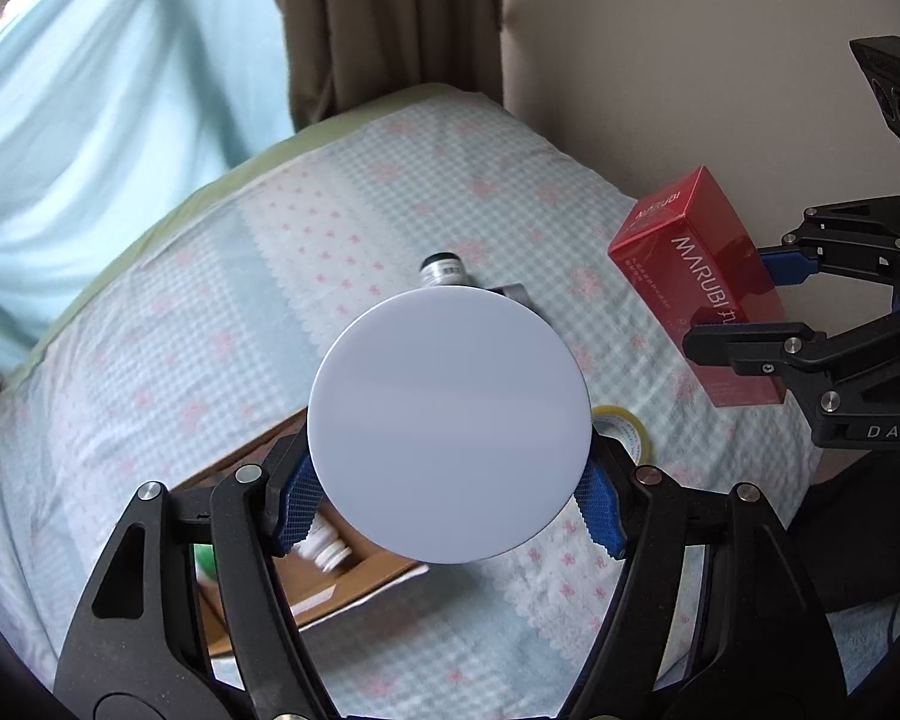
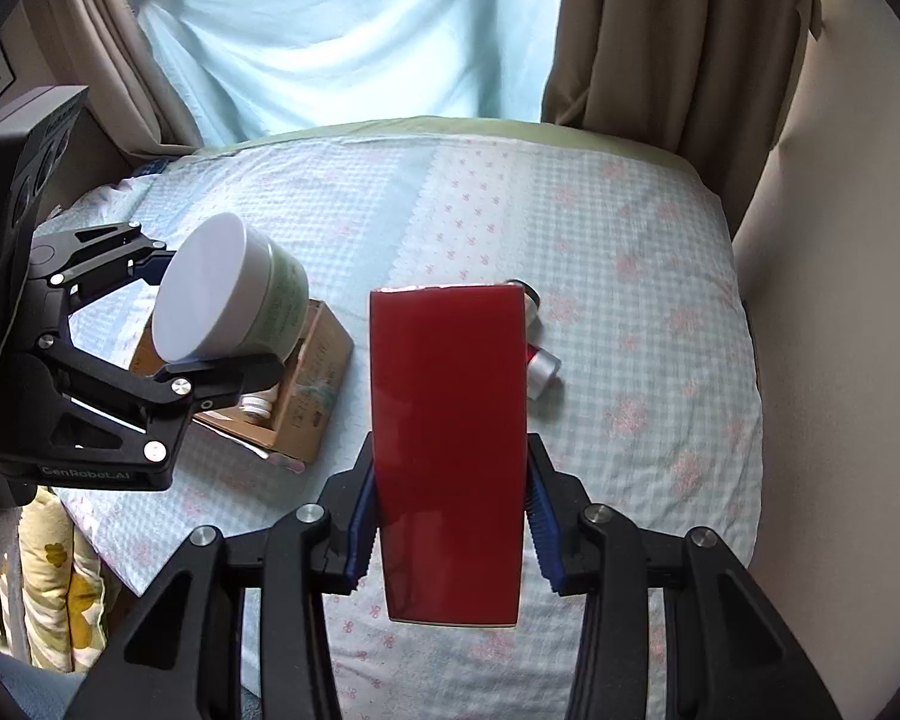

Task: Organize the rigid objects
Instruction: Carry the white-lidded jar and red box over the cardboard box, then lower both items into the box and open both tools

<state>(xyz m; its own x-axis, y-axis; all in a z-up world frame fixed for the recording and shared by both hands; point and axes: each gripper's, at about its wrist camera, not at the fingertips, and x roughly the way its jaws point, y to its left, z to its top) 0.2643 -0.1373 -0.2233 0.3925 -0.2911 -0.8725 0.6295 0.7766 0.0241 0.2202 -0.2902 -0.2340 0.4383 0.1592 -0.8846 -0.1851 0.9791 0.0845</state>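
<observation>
My left gripper [image 1: 450,504] is shut on a round white jar [image 1: 449,425], held up off the bed with its flat lid toward the camera; in the right wrist view the jar [image 2: 234,294] shows a green label and the left gripper [image 2: 210,318] clamps its sides. My right gripper [image 2: 450,516] is shut on a tall red box [image 2: 448,450], seen from the left as a red MARUBI carton [image 1: 696,282] held in the right gripper [image 1: 744,294]. Below on the bed lies an open cardboard box [image 2: 306,384] holding a small white bottle [image 2: 257,405].
A silver-capped bottle [image 1: 447,270] and a roll of yellow tape [image 1: 624,429] lie on the checked bedspread [image 2: 600,252]. A silver and red tube [image 2: 540,360] lies behind the red box. Curtains and a pale blue sheet hang beyond the bed; a wall stands at the right.
</observation>
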